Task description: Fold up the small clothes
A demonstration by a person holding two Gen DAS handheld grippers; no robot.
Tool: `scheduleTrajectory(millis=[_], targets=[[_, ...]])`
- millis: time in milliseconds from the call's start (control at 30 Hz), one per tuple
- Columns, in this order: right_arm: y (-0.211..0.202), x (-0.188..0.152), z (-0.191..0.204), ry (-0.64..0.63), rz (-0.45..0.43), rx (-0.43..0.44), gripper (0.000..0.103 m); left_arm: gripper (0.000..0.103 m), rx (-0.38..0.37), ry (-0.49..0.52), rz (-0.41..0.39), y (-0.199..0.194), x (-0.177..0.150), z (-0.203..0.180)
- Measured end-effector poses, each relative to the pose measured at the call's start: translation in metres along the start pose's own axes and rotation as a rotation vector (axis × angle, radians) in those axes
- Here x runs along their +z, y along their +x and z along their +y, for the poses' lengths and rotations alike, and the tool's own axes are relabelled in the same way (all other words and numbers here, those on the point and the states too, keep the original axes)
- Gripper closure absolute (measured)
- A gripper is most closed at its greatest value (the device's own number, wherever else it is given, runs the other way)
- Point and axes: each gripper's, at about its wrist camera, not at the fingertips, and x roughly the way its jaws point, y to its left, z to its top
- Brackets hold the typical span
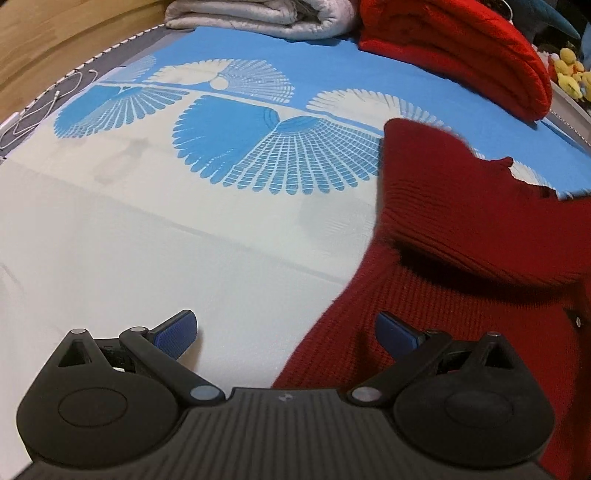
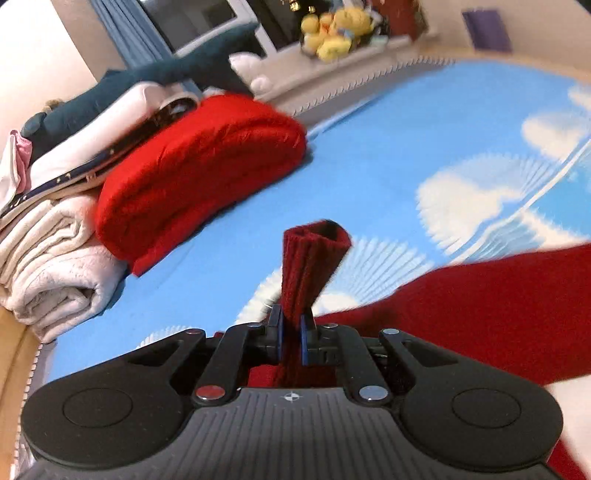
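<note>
A dark red knitted sweater (image 1: pixel 461 266) lies on the blue and white bedsheet (image 1: pixel 184 229) at the right of the left wrist view, one part raised and blurred. My left gripper (image 1: pixel 286 334) is open and empty, its right fingertip (image 1: pixel 395 336) over the sweater's edge, its left fingertip (image 1: pixel 177 334) over bare sheet. In the right wrist view my right gripper (image 2: pixel 291 332) is shut on a sweater cuff (image 2: pixel 312 258) that stands up between the fingers. The rest of the sweater (image 2: pixel 480 314) trails off to the right.
A folded bright red blanket (image 1: pixel 461 55) (image 2: pixel 199 173) and a folded white quilt (image 1: pixel 258 18) (image 2: pixel 51 266) lie at the head of the bed. More folded clothes (image 2: pixel 92 140) sit on the quilt. Yellow plush toys (image 2: pixel 332 33) sit on a ledge. A white cable (image 1: pixel 37 110) lies at the left edge.
</note>
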Motion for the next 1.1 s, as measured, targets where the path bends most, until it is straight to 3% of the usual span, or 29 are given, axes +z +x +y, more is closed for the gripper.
scheduleTrajectory(millis=[100,200,333,433,567,633,767,833,900,967,1100], targets=[[0.013,-0.007,-0.028,-0.003,0.070,-0.084,0.094,0.000,0.016,-0.007,0.004,0.000,-0.001,-0.001],[0.061,-0.033,-0.081,0.100,0.298,-0.186,0.090,0.000,0.006,-0.019,0.012,-0.001,-0.001,-0.001],[0.056,-0.039,-0.107,0.158,0.281,-0.068,0.080,0.000,-0.007,-0.017,0.002,-0.003,0.000,-0.002],[0.043,-0.031,-0.118,0.160,0.290,-0.091,0.062,0.000,-0.011,-0.023,0.013,-0.002,0.000,-0.002],[0.026,-0.024,-0.113,0.028,0.171,-0.177,0.065,0.000,-0.028,-0.029,0.022,-0.003,-0.001,-0.004],[0.034,-0.028,-0.106,-0.093,0.187,-0.224,0.069,0.000,-0.029,-0.023,0.019,-0.004,-0.002,-0.006],[0.042,-0.034,-0.098,-0.183,0.210,-0.266,0.069,0.000,-0.034,-0.021,0.020,-0.004,-0.001,-0.008],[0.029,-0.029,-0.100,-0.112,0.208,-0.246,0.068,0.000,-0.038,-0.021,0.017,-0.006,-0.001,-0.008],[0.006,-0.027,-0.096,-0.049,0.210,-0.182,0.060,0.000,-0.033,-0.010,0.005,-0.010,0.000,-0.009],[-0.031,-0.032,-0.088,-0.049,0.197,-0.097,0.046,0.000,-0.028,0.015,-0.015,-0.017,0.000,-0.010],[-0.111,-0.058,-0.081,-0.087,0.144,0.003,0.033,0.000,-0.017,0.080,-0.066,-0.040,-0.005,-0.014]])
